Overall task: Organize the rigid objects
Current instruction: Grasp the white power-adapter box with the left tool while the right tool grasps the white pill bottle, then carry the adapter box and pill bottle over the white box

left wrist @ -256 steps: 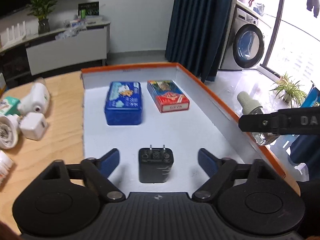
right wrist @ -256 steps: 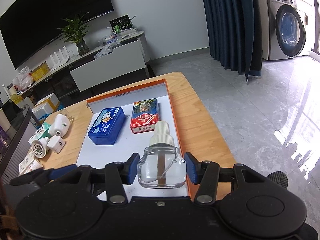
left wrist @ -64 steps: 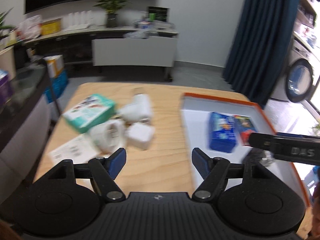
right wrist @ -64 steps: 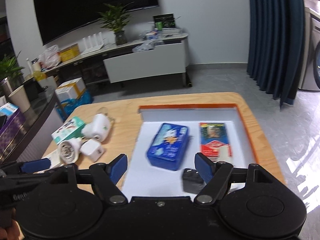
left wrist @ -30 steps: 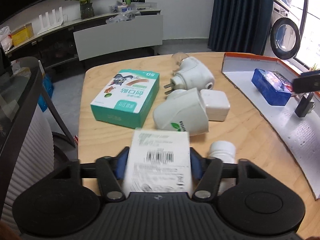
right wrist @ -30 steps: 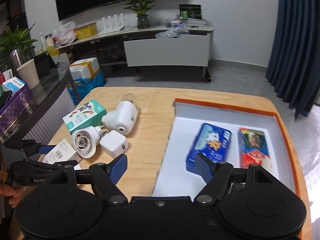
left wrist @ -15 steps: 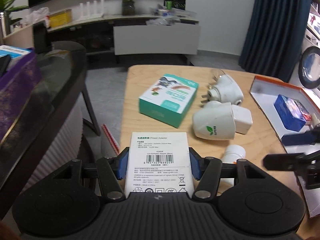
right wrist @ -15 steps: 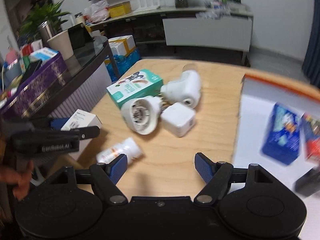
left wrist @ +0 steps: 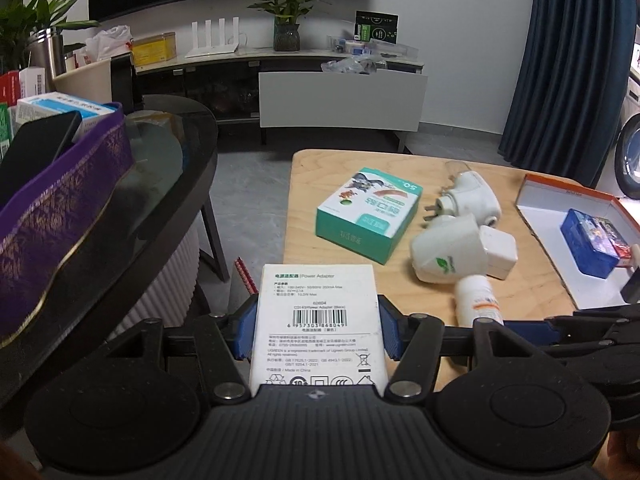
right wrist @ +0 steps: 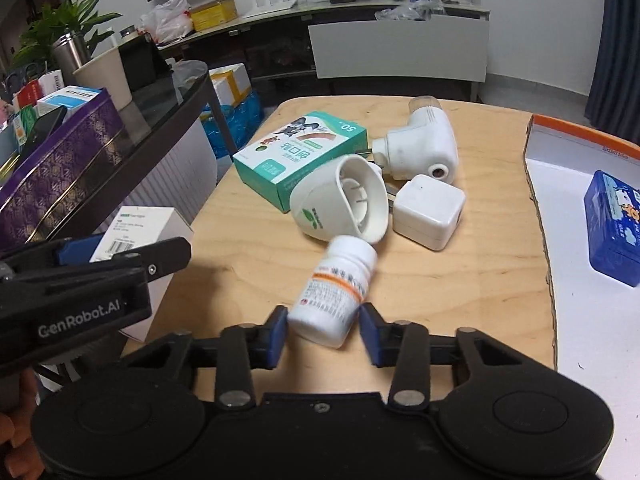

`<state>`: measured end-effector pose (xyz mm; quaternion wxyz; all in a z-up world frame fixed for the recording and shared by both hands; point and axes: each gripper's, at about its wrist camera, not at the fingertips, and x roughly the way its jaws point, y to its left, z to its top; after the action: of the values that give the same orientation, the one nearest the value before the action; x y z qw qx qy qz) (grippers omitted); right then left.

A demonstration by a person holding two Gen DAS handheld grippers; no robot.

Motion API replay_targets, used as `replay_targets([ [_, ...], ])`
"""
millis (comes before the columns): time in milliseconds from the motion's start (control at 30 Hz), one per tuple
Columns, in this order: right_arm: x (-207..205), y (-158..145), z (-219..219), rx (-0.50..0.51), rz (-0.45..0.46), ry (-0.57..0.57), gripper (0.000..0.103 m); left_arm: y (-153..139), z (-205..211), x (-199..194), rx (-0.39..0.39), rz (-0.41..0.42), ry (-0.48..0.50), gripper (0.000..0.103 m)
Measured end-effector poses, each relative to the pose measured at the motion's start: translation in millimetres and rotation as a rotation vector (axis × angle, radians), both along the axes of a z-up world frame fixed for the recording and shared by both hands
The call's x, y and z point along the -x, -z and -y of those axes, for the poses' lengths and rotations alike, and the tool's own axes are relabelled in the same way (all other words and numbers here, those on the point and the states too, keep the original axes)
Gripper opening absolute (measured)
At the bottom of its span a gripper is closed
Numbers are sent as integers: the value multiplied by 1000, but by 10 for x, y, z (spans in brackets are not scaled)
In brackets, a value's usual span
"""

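Left tongs (left wrist: 318, 330) pinch a white power adapter box (left wrist: 318, 324), lower centre of the left view, held off the tabletop (right wrist: 460, 276) edge. Right tongs (right wrist: 323, 334) are closing around a white pill bottle (right wrist: 334, 292) lying on the tabletop, lower centre of the right view; small gaps remain beside both pads. Bottle cap touches 1 white plug-in device (right wrist: 340, 204).

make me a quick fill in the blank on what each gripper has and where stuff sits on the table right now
1. The left gripper is shut on a white ____ adapter box.
2. The right gripper's jaws are closing around a white pill ____ lying on its side.
3. The green box lies on the ____ table.
4. The blue tin sits inside the ____-rimmed tray.

Missing words: power; bottle; wooden; orange
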<state>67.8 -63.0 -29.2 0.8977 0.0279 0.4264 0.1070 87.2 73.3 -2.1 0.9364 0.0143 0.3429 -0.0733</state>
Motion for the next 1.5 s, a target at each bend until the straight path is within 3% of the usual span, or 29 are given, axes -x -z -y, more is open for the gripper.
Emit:
replay_targets([
  [200,130,-81,167,16,52,-12,44,1,82,135,27,-2,16,60],
  [367,205,-77,289,38,41,-21,44,11,182,237,51,-15,23,60],
  [433,195,-29,312,45,7,-28,46,15,211,280,69,-22,23,60],
  [500,193,9,325,59,11,-32,60,18,230,323,87,-31,14,60],
  [533,181,25,319,67,18,-38,61,19,235,341,97,-34,9,60],
  [567,165,31,310,73,25,-43,59,21,244,357,104,-38,5,60],
  [600,141,28,308,79,28,-40,47,21,251,375,106,-41,1,60],
  [633,113,22,310,78,29,-35,41,17,260,392,105,-41,-3,60],
  [733,64,3,364,62,22,-26,40,-18,299,438,105,-38,-10,60],
  [933,319,-288,601,50,106,-3,40,-180,543,517,98,1,9,60],
  [1233,731,-860,1547,47,232,172,40,-441,1301,533,175,26,131,60],
  [1500,1075,-1083,2454,56,282,353,40,-639,2119,503,194,47,282,60],
])
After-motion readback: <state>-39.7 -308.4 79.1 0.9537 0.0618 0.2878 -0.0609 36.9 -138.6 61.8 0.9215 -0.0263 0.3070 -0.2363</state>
